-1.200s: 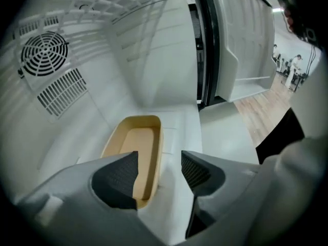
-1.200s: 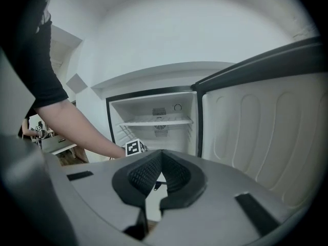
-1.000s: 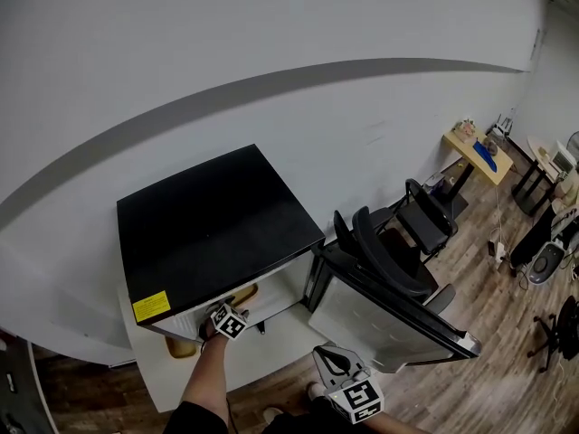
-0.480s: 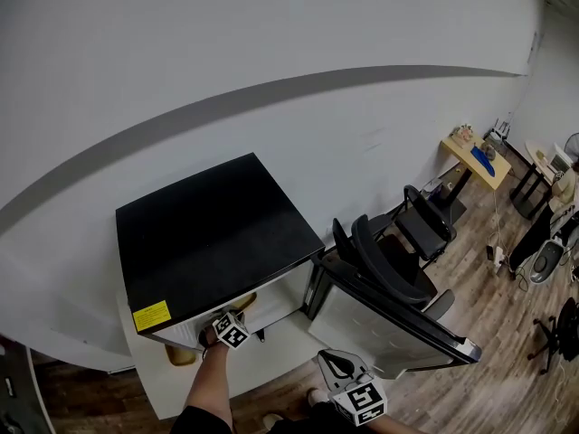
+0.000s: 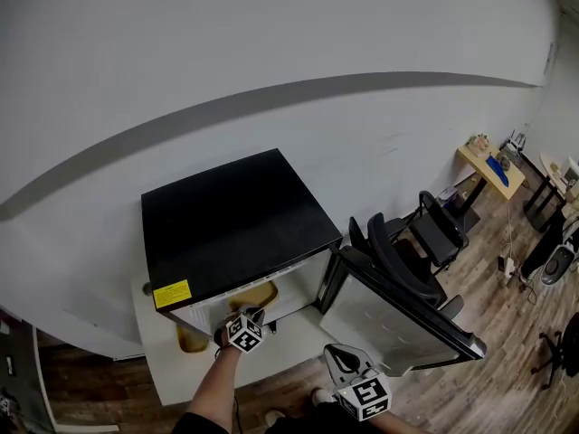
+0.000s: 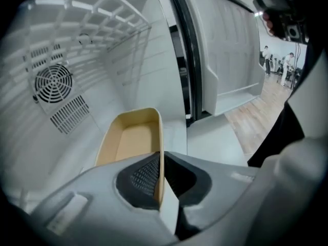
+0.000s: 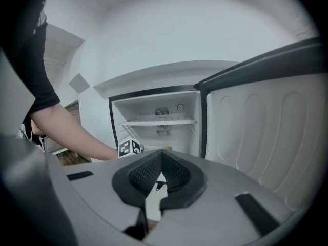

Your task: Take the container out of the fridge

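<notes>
Open white-lined fridge (image 5: 237, 215) against a pale wall (image 5: 271, 34). Left gripper (image 6: 161, 157) clamped on the right side of the tan container (image 6: 129, 140), stretching ahead-left of its jaws. Right gripper (image 7: 161, 157) outside, pinched shut, empty.

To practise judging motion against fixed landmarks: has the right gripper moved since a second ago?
No. In the head view the right gripper keeps its place beside the edge of the open fridge door.

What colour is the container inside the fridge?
Pale tan; the container shows best in the left gripper view.
</notes>
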Tool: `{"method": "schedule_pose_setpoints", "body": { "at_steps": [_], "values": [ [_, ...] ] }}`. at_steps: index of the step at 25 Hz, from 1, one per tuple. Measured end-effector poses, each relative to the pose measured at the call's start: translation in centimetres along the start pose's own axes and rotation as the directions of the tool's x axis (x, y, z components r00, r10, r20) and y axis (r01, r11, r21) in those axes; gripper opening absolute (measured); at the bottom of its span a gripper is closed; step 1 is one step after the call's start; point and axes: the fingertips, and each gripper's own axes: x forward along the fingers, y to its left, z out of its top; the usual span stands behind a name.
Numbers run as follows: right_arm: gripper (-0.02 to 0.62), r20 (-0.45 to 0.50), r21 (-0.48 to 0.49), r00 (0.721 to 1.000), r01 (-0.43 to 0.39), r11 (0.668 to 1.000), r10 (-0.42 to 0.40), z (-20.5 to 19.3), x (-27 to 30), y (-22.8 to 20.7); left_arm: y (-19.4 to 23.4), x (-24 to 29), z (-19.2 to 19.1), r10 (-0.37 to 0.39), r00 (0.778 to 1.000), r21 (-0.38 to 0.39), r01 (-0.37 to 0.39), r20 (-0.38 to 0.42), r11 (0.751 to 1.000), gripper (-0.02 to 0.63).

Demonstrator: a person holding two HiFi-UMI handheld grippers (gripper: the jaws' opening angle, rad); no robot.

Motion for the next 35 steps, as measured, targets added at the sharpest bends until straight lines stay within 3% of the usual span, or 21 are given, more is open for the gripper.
{"method": "schedule_pose_setpoints", "body": {
  "at_steps": [10, 14, 16, 18, 24, 28, 35],
  "values": [
    [-0.003, 0.019, 0.005, 0.999, -0.036, 0.999, 0.036, -0.9, -1.6, 2.1, -7.8, -10.0, 2.6, 0.008, 0.980, -0.107, 0.013, 0.198, 0.994, 0.026],
    [-0.003, 0.023, 0.002, 0.999, -0.037, 0.999, 0.036, -1.2, -1.5, 2.1, -10.6, -15.1, 3.5, 0.032, 0.958, -0.205, 0.028, 0.284, 0.978, 0.028],
    [-0.003, 0.023, 0.020, 0.999, -0.027, 0.999, 0.027, -1.1, -1.4, 1.4, -11.5, -17.8, 4.0, 0.049, 0.936, -0.303, 0.063, 0.347, 0.951, 0.028],
    [-0.003, 0.014, 0.016, 1.000, -0.023, 1.000, 0.023, -1.2, -1.3, 0.9, -11.8, -20.6, 4.4, 0.092, 0.910, -0.410, 0.090, 0.404, 0.908, 0.026],
    [-0.003, 0.009, -0.011, 0.998, -0.061, 0.998, 0.061, -1.0, -0.8, 2.9, -11.6, -27.8, 2.4, 0.301, 0.851, -0.632, 0.046, 0.430, 0.774, 0.028],
    [-0.004, 0.005, -0.039, 0.993, -0.121, 0.992, 0.122, -0.8, -0.4, 5.6, -10.8, -32.1, 1.3, 0.434, 0.802, -0.690, -0.038, 0.411, 0.723, 0.028],
    [-0.003, 0.019, -0.058, 0.983, -0.182, 0.982, 0.183, 0.3, 1.0, 8.3, -9.8, -36.9, -0.8, 0.569, 0.737, -0.752, -0.127, 0.365, 0.647, 0.026]
  ]
}}
